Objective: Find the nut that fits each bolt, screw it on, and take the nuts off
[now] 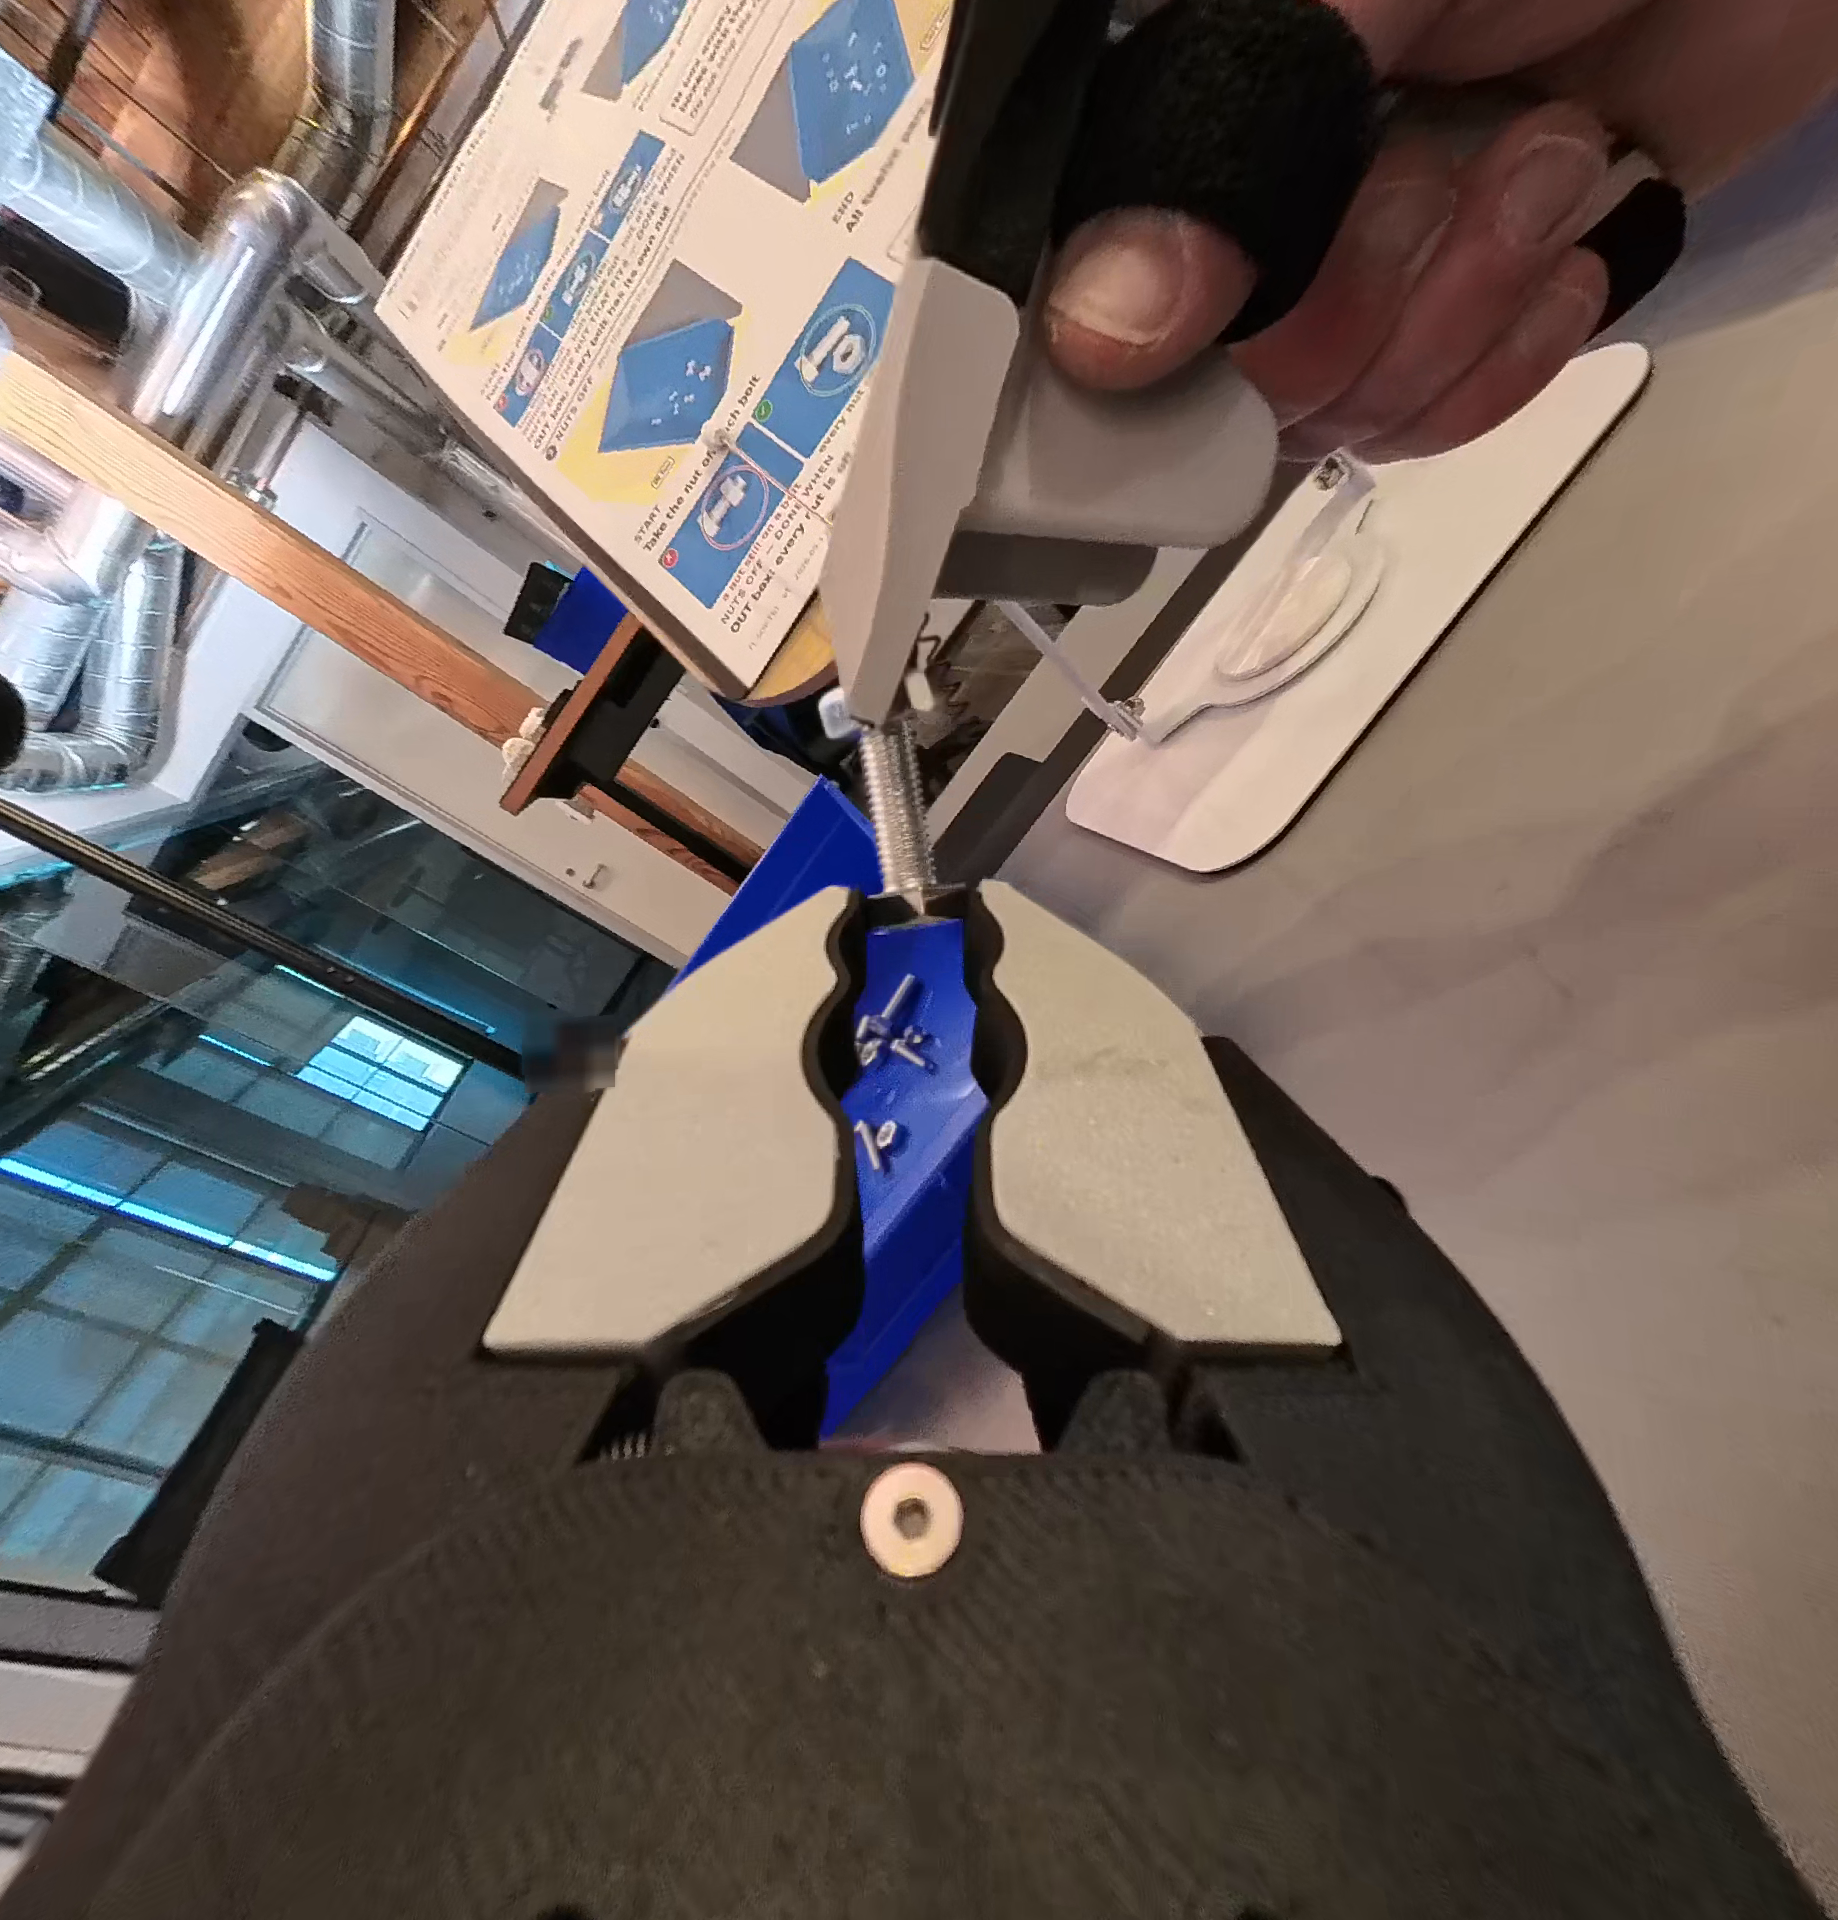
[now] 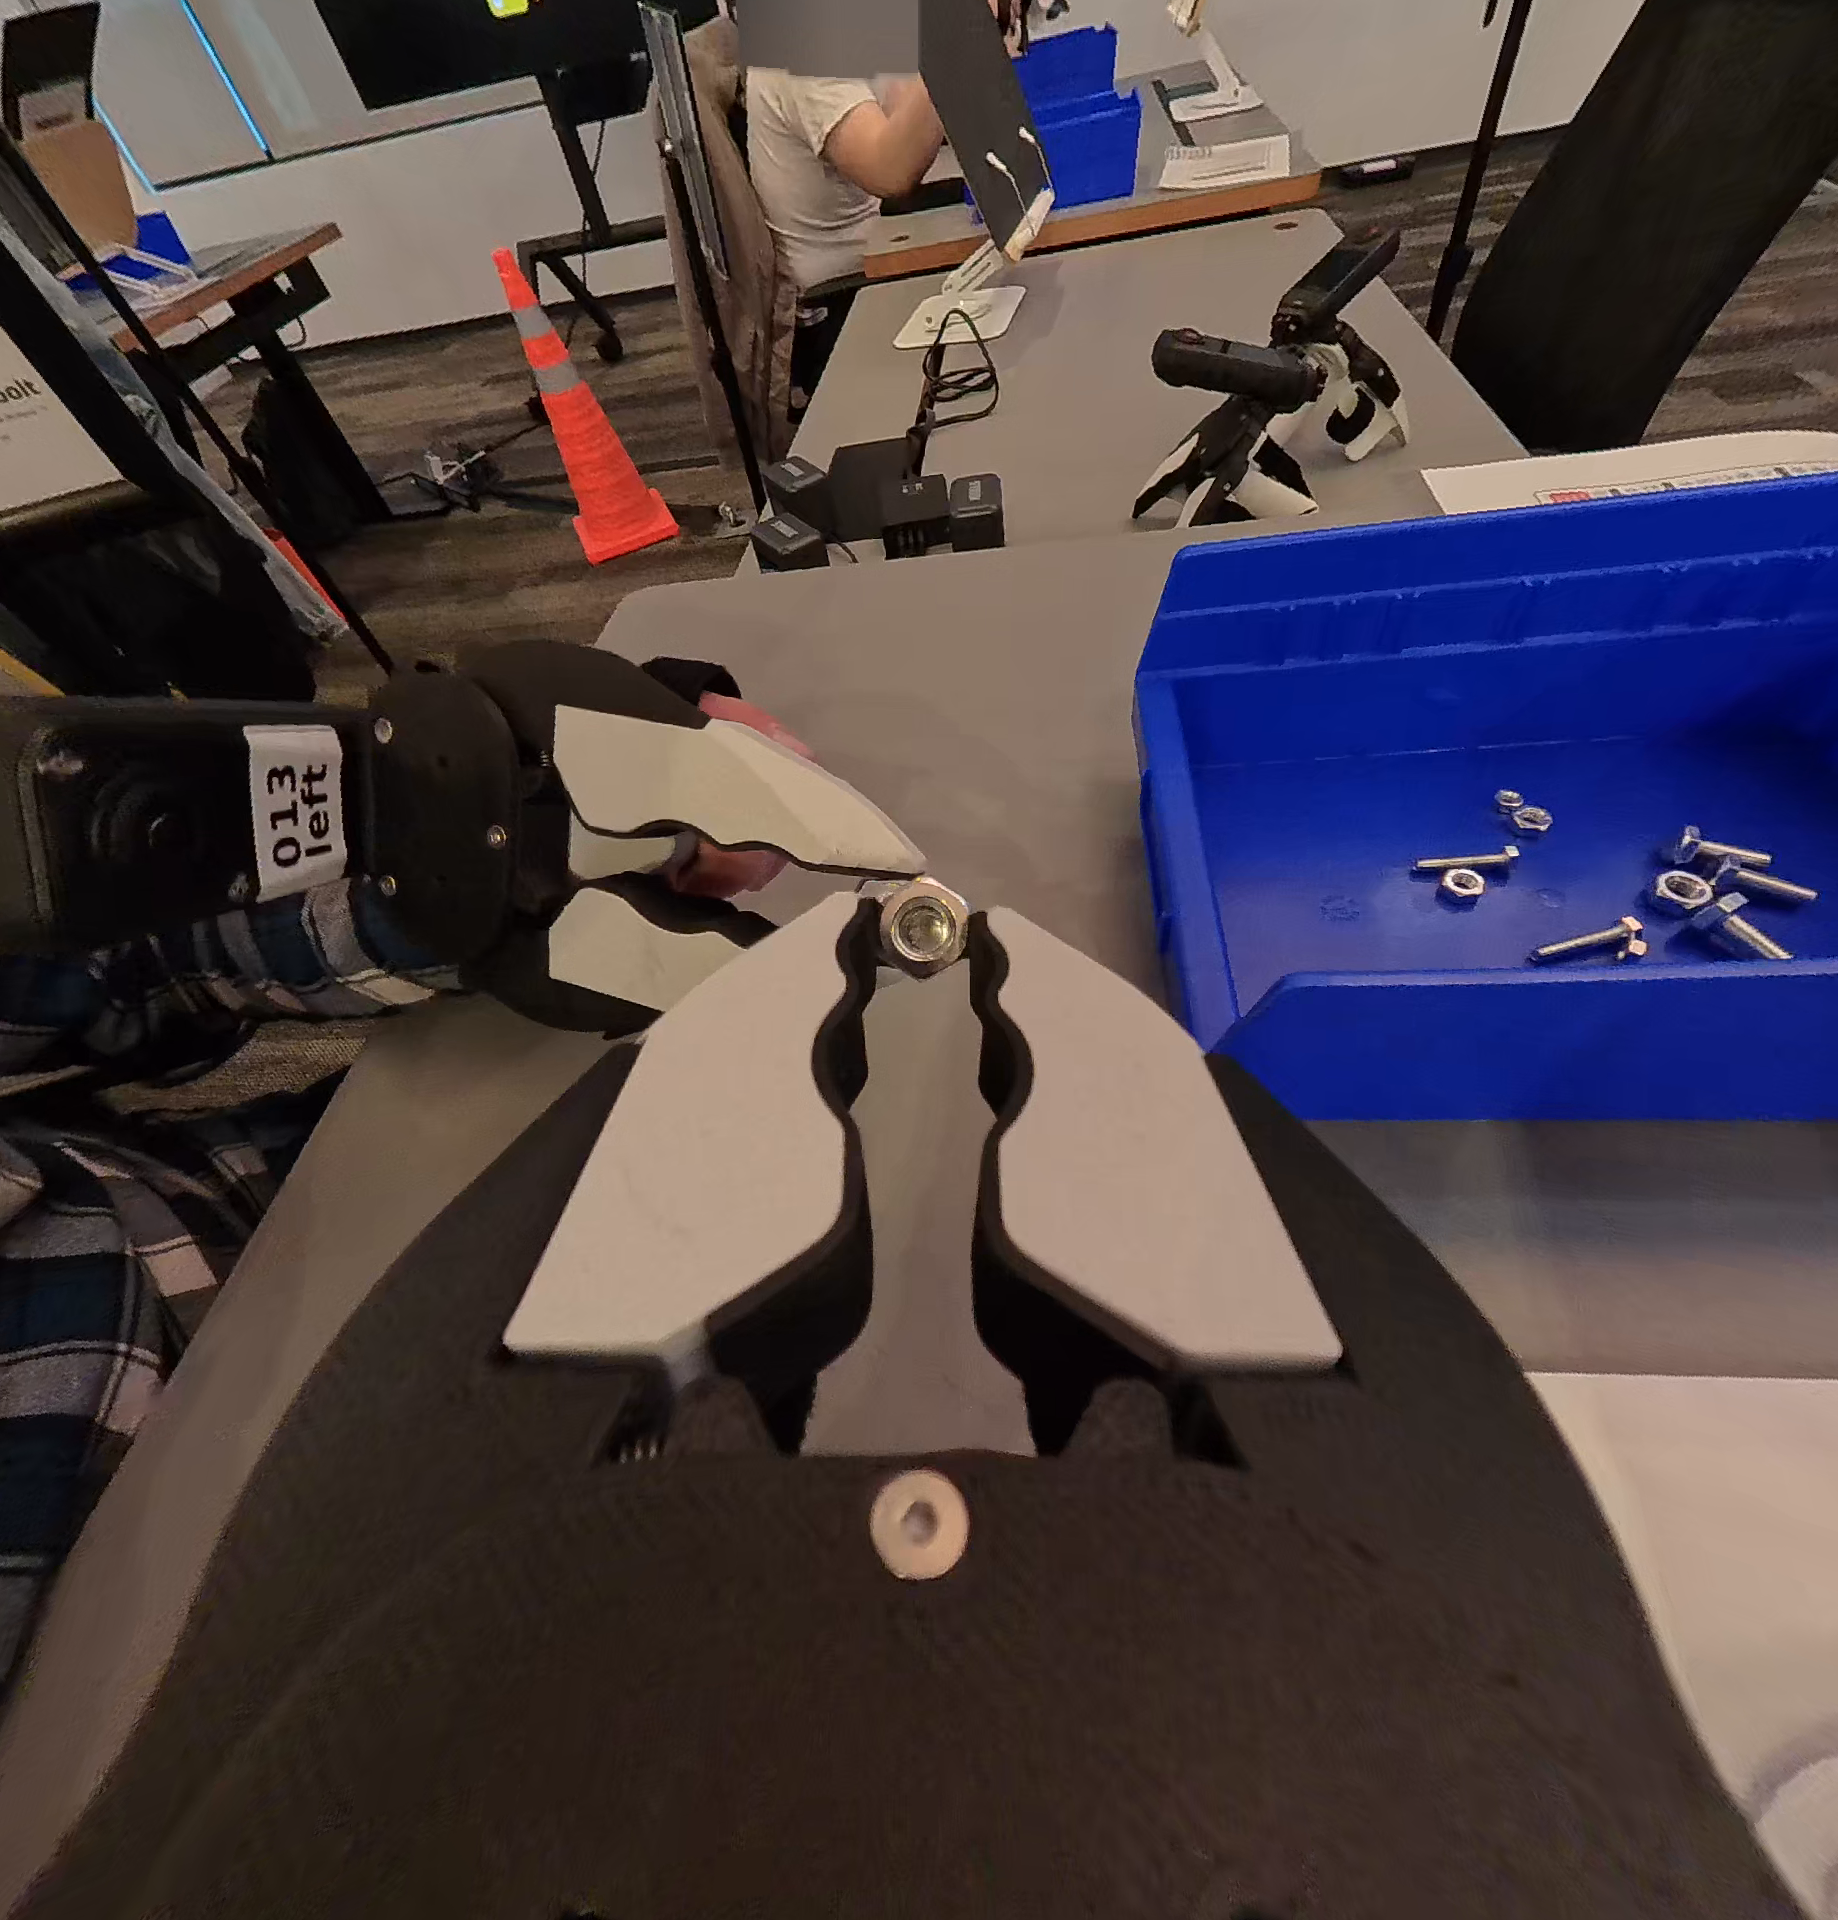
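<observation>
Right wrist view has the good angle: the right gripper [image 2: 920, 935] is clamped on a shiny silver hex nut [image 2: 923, 928], seen end-on, with both black-lined fingertips pressing its flats. Its hole faces the camera, and something metal sits inside. The left gripper [image 2: 884, 883] comes in from the left side of the frame, its grey fingers narrowed to a point right at the nut's far-left edge, where a sliver of metal shows.

Over in the left wrist view, the left gripper [image 1: 917, 914] is pinched on the head of a long silver threaded bolt [image 1: 897, 810]. The shaft runs away from the camera, and its far end disappears into the tips of the right gripper [image 1: 873, 707], which a hand [image 1: 1362, 260] wearing black finger sleeves is squeezing. So bolt and nut are both up in the air between the two claws, above the grey tabletop [image 2: 956, 707].

The blue plastic bin [image 2: 1258, 644] sits on the table to the right, close by. Scattered on its floor are the loose small bolts and nuts [image 2: 1621, 883], silver, several of each.

Farther back there's an orange traffic cone [image 2: 582, 416] on the carpet and a white instruction board [image 1: 666, 312] standing behind the bolt.
</observation>
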Available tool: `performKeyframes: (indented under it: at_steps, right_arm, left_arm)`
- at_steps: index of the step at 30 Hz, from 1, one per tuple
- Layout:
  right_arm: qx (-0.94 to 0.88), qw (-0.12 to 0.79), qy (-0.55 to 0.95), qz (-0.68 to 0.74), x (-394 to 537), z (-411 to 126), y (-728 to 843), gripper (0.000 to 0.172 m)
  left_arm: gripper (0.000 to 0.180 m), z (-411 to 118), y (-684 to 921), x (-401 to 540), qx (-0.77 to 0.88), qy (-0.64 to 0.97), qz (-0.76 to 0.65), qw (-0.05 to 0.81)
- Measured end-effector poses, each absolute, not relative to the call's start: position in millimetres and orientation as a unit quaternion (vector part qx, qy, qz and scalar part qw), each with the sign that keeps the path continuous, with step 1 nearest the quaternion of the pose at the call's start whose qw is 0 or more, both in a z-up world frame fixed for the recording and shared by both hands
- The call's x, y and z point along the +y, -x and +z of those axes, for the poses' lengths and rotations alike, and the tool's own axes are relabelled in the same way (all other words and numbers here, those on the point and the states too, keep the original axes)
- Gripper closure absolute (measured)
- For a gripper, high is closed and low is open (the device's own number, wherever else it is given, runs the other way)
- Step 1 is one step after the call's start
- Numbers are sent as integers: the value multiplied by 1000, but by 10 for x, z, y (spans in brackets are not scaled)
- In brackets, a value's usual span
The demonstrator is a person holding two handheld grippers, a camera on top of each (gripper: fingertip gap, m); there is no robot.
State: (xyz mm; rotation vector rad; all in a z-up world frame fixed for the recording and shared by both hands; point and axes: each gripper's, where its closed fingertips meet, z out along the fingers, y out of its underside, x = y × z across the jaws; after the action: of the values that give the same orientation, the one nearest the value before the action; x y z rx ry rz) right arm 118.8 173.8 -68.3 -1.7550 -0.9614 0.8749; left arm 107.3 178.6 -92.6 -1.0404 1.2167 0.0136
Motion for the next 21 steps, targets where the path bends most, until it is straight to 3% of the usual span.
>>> performKeyframes:
  at_steps: [21]
  right_arm:
    - [-335,447,679,476,1676,-492,-1151,154]
  left_arm:
    - [164,-733,-1024,1676,520,456,-45,721]
